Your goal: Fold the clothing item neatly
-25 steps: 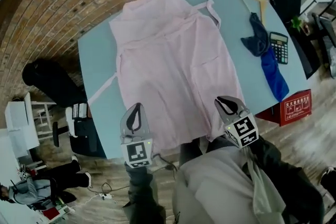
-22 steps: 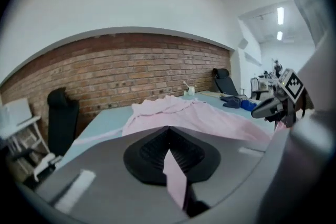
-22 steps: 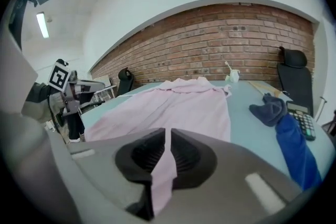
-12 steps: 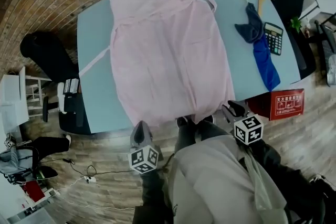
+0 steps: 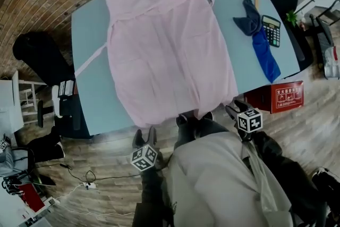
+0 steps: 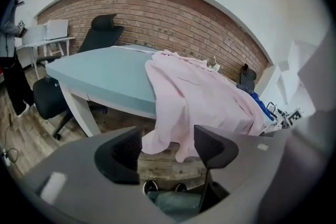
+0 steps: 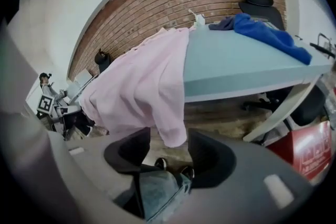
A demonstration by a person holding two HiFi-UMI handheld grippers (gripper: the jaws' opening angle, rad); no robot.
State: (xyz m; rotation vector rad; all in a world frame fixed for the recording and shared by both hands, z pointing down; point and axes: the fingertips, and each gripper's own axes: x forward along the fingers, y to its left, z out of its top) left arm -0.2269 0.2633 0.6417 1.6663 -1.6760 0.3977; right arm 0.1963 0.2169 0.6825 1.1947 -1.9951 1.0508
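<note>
Now pink garment [image 5: 164,45] runs lengthwise down tabletop [image 5: 87,61], collar far, hem overhanging near edge. Left tongs [image 5: 145,136] and right tongs [image 5: 234,108] just opened wide, nothing gripped, hem just ahead.

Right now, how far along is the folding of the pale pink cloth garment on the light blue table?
Done: the pale pink cloth garment lies spread flat on the light blue table, hem hanging over the near edge. In hand: nothing; the left gripper and right gripper sit low by that hem, jaws just opened, no cloth pinched between them. Left: every fold; none is made yet.
</note>
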